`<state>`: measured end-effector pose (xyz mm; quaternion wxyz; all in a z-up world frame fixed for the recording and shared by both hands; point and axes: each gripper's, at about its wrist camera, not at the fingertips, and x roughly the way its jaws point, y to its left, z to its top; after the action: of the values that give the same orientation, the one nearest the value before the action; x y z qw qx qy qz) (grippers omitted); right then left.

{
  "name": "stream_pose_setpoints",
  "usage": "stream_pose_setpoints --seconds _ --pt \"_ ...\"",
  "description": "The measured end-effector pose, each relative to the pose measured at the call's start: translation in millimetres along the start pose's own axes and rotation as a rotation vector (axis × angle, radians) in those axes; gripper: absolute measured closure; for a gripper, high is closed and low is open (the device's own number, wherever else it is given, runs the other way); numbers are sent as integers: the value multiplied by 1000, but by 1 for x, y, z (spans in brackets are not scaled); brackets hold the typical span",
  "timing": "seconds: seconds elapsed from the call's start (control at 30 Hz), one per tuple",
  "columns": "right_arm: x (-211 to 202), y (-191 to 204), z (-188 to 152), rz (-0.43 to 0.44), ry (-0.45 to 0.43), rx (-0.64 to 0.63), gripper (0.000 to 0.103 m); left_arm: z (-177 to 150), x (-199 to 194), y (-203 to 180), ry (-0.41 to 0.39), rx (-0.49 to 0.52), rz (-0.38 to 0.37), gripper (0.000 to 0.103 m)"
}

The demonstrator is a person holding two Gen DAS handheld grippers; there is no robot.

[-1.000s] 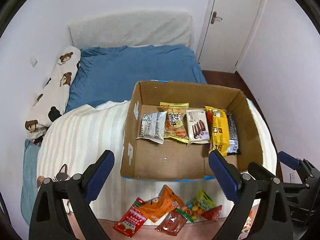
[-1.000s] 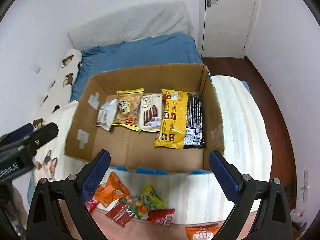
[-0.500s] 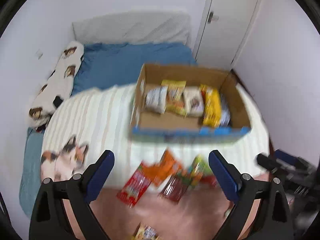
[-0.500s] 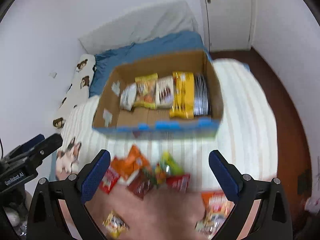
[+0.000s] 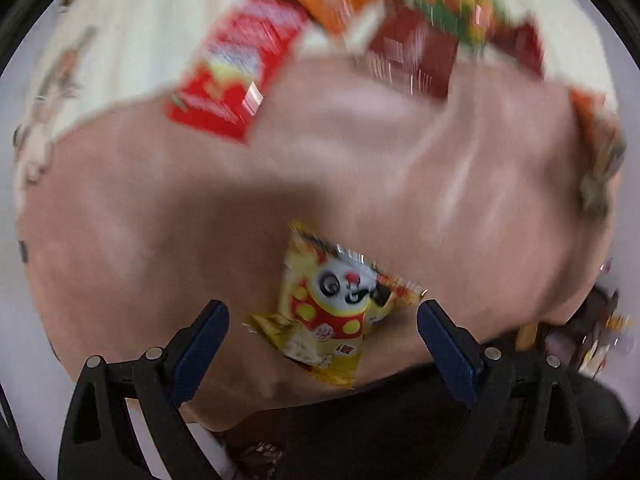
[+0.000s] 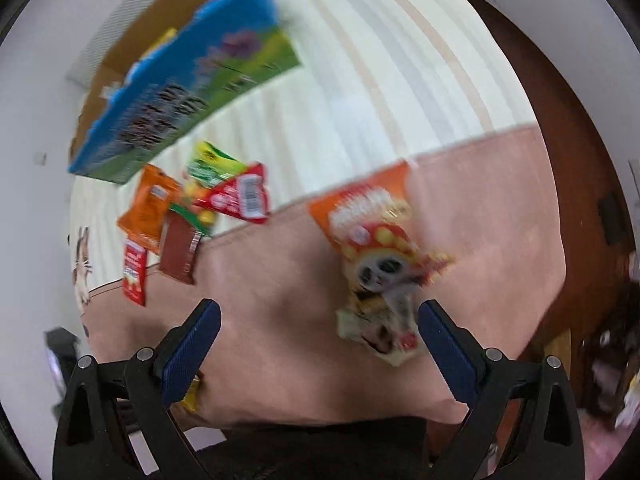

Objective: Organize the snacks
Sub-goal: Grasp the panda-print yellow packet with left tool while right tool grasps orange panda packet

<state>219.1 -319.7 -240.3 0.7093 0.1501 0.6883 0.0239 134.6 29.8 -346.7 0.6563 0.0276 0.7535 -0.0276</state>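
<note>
Blur smears both views. Left gripper (image 5: pixel 322 332), fingers apart, frames a yellow panda packet (image 5: pixel 334 312) on pink bedding (image 5: pixel 160 208); right gripper (image 6: pixel 320 330) gapes beside an orange packet (image 6: pixel 374 228), lettering unreadable.

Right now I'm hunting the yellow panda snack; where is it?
Left wrist view: the yellow panda snack lies on the pink blanket, between the open left hand-held gripper's fingers.

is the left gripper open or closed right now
Open. The left gripper has its blue fingers spread wide, with the yellow panda snack packet lying between them on the pink cover, not pinched.
</note>
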Motion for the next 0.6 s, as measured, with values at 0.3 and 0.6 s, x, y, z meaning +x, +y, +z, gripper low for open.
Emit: stream_pose_setpoints --seconds 0.3,0.6 --pt "25 -8 29 -135 -26 -58 5 22 24 -7 -12 -74 -45 39" --pt "72 10 49 -127 64 -131 49 51 12 24 -28 -273 -183 39"
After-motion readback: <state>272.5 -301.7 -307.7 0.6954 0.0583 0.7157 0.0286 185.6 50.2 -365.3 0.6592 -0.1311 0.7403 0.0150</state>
